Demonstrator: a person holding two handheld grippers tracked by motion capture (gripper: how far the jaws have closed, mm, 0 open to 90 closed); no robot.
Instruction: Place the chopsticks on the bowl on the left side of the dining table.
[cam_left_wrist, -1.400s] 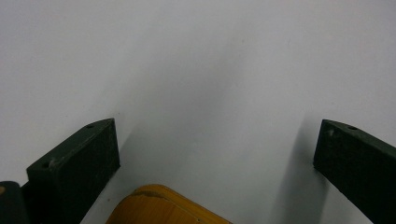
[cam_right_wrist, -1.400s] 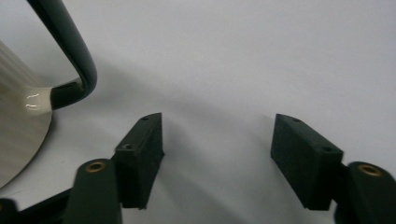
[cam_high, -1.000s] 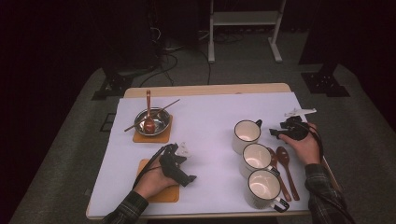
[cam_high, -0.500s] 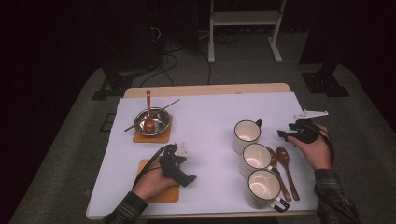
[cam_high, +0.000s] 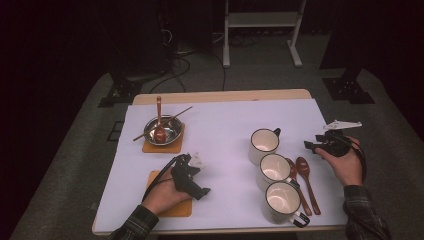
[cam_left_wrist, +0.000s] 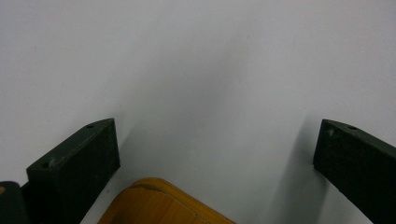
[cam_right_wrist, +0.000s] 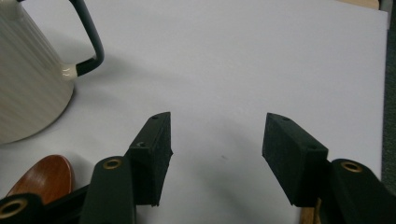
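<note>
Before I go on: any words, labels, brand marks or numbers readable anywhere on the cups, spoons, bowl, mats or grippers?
None. The three cream cups, the two wooden spoons, the metal bowl, the orange mats and the white table cover carry no print that can be read. The black pads of the left gripper and right gripper are plain too; in the high view the gripper bodies are too small to tell.
</note>
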